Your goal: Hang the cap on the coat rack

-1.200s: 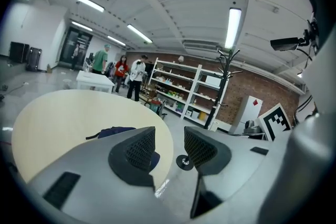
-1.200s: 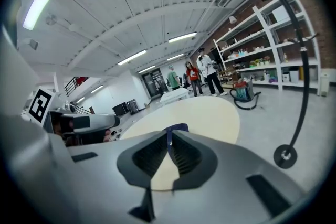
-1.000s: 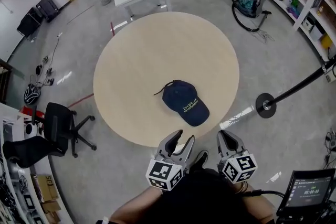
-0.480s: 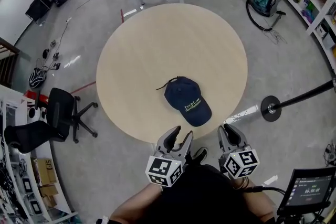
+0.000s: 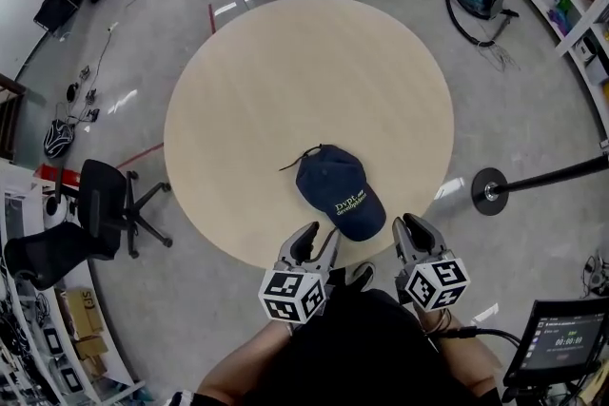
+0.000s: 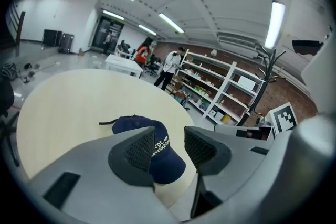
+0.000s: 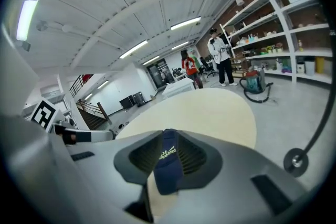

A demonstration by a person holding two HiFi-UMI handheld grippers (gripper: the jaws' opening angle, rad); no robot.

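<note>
cap (image 5: pixel 338 190): navy, flat on table (image 5: pixel 285 81) by its near edge, brim pointing near-right
left tool (image 5: pixel 317 242): jaws apart, empty, just off the near edge
right tool (image 5: pixel 411 231): narrower gap, empty, right of brim
left gripper view only: rack (image 6: pixel 266 60) branched top
head view only: rack base on floor, right of table, open floor between

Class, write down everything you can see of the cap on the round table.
The cap is dark navy fabric with yellow-green lettering by its brim. It lies crown up on the table, near the edge closest to the person, brim toward them, a strap end sticking out behind. Only the table touches it.
</note>
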